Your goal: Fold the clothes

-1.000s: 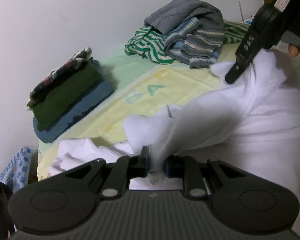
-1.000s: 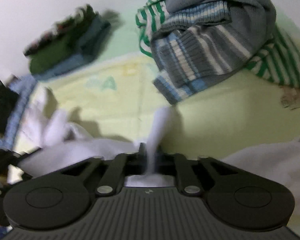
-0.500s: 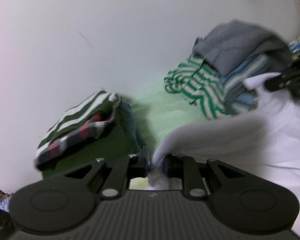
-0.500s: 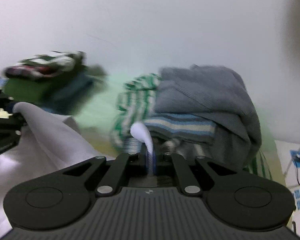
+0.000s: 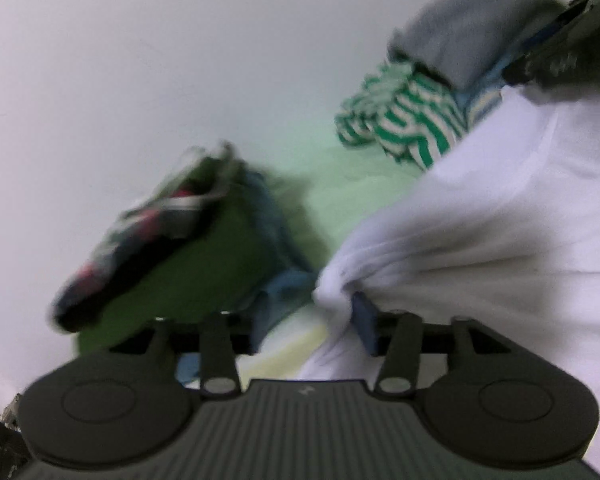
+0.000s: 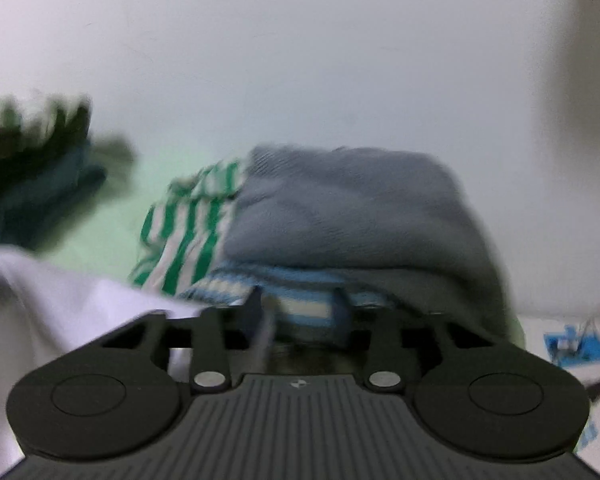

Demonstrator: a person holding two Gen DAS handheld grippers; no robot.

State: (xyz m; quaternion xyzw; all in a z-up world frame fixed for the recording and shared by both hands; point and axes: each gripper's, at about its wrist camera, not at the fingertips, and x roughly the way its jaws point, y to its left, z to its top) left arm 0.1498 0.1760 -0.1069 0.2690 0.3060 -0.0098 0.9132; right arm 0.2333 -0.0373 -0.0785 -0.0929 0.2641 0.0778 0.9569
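A white garment stretches across the right of the left wrist view. Its bunched edge rests against the blue pad of the right finger of my left gripper. Those jaws are opening, and the pads no longer pinch the cloth. My right gripper shows dark and blurred at the garment's far corner. In the right wrist view the right gripper has its jaws opening too. The white garment hangs off to the left, with a thin strip lying by the left finger.
A folded stack of green, plaid and blue clothes sits by the white wall. A heap with a grey sweater and a green-and-white striped top lies just beyond the right gripper. The bed has a pale green and yellow sheet.
Both grippers carried the white garment away from the near bed toward the wall and the clothes piles. Both were pinched shut on the cloth; now both pairs of jaws stand apart.
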